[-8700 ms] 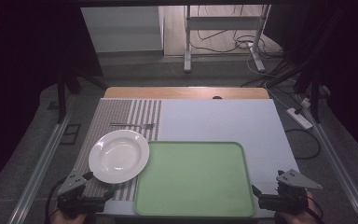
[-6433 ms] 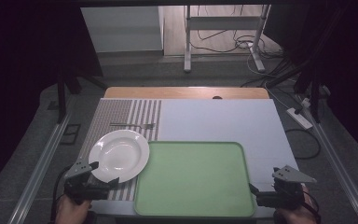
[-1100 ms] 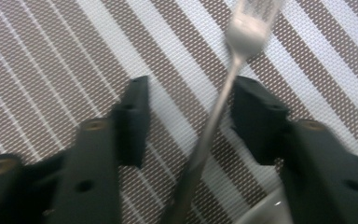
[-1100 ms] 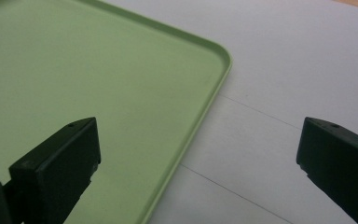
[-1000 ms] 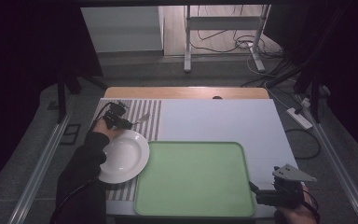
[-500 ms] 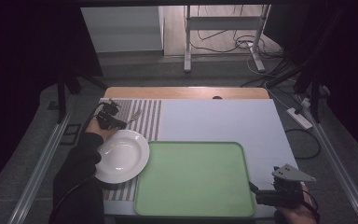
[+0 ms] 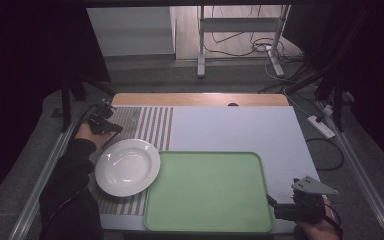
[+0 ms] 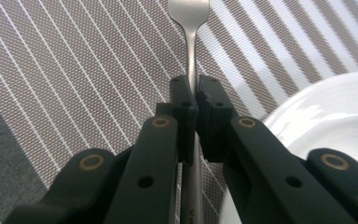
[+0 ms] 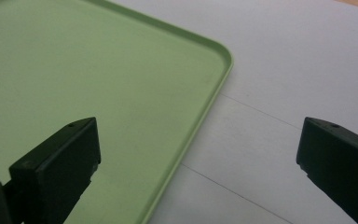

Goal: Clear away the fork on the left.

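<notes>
A metal fork (image 8: 192, 42) lies on the striped placemat (image 8: 74, 70), its handle running up the middle of the left gripper view and its tine end cut off by the top edge. The left tool (image 8: 192, 100) is closed on that handle, the two black jaws pinching it from either side at the centre of the frame. At the right edge of that view sits the rim of a white plate (image 8: 326, 116), just beside the fork and resting on the same placemat. In the high view the left tool (image 7: 111, 126) sits at the upper left of the counter, over the far part of the placemat (image 7: 150, 125), with the person's dark sleeve (image 7: 72, 170) reaching up from the lower left; the fork itself is too small to make out there. The white plate (image 7: 127, 166) lies just below and to the right of that tool, its right edge close to the green tray (image 7: 207, 192), which takes up the lower centre of the white counter (image 7: 245, 130). The right tool (image 7: 272, 206) is at the lower right of the high view, near the tray's lower right corner. In the right gripper view its jaws stand wide apart and hold nothing, the left one over the tray (image 9: 98, 79) and the right one over the bare counter (image 9: 284, 70).
</notes>
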{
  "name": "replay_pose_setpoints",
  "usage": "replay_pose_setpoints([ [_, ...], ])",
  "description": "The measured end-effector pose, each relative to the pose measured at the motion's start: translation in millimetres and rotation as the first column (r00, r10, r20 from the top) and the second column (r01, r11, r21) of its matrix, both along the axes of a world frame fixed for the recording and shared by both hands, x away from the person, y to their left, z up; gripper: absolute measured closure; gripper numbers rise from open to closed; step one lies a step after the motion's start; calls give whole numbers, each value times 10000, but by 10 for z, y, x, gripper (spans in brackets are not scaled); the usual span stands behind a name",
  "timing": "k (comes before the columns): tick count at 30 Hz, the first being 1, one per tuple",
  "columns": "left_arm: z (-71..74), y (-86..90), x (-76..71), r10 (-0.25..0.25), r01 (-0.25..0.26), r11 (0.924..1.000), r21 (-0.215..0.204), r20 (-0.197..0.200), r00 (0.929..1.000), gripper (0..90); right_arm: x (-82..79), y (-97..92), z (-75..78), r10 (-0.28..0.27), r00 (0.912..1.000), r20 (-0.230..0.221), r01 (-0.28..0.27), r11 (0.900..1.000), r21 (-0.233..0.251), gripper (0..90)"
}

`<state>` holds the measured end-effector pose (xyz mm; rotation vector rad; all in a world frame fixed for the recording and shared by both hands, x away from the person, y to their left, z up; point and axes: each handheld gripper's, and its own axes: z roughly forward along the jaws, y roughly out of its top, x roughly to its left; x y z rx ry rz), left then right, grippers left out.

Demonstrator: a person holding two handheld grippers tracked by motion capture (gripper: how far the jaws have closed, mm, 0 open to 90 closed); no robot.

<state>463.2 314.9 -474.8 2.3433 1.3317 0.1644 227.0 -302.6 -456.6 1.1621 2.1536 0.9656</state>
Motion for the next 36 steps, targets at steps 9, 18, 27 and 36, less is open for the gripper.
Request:
replay_pose_setpoints([
  [9, 187, -222, -133, -613, 607, 9971, -453, -123, 9980, 854, -1, -1, 2, 14, 10000, -8, -14, 10000, -17, 0],
  [18, 207, -472, -294, -1005, 1004, 9902, -968, 37, 9949, 854, -3, -2, 1, -23, 10000, 34, 23, 10000, 14, 0],
  [27, 154, -728, -503, -1365, 1356, 9842, -1135, -5, 9906, 854, -3, -2, 3, -17, 10000, 12, 17, 10000, -2, 0],
  [36, 177, -992, -730, -1930, 1935, 9745, -1133, 159, 9811, 853, -3, 0, 1, -9, 10000, 34, 9, 10000, -8, 0],
])
